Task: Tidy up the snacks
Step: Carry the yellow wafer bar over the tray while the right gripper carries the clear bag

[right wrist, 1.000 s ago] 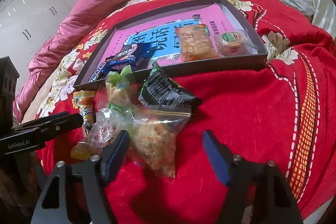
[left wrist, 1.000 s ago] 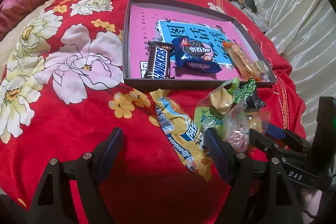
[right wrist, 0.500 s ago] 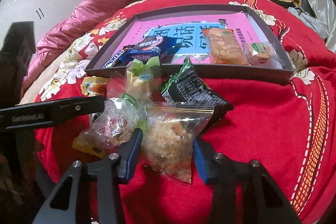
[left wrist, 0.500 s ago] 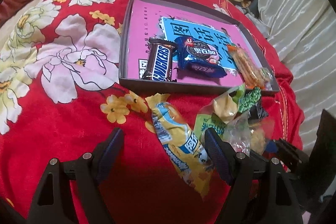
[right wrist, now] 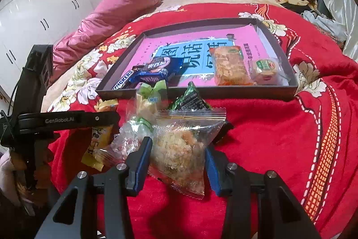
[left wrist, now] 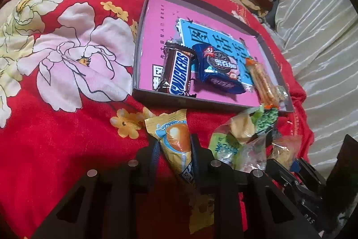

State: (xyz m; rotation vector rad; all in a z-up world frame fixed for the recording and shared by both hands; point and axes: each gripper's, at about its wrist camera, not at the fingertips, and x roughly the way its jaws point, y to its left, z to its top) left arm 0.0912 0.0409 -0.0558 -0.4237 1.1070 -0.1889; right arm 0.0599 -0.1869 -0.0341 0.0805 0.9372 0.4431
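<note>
Both claws clamped on snack packets lying on the red floral blanket, short of the tray.

The yellow packet is pinched by the left gripper, long axis aimed at the tray's near wall. The clear crumbly-snack bag is squeezed by the right gripper, sealed edge toward the tray. Between both, a green-wrapped sweet and dark green packet are piled, blocking the tray path. Snickers bar and blue cookie pack are already inside. A second ago both jaws were spread; the left has just been closing.
</note>
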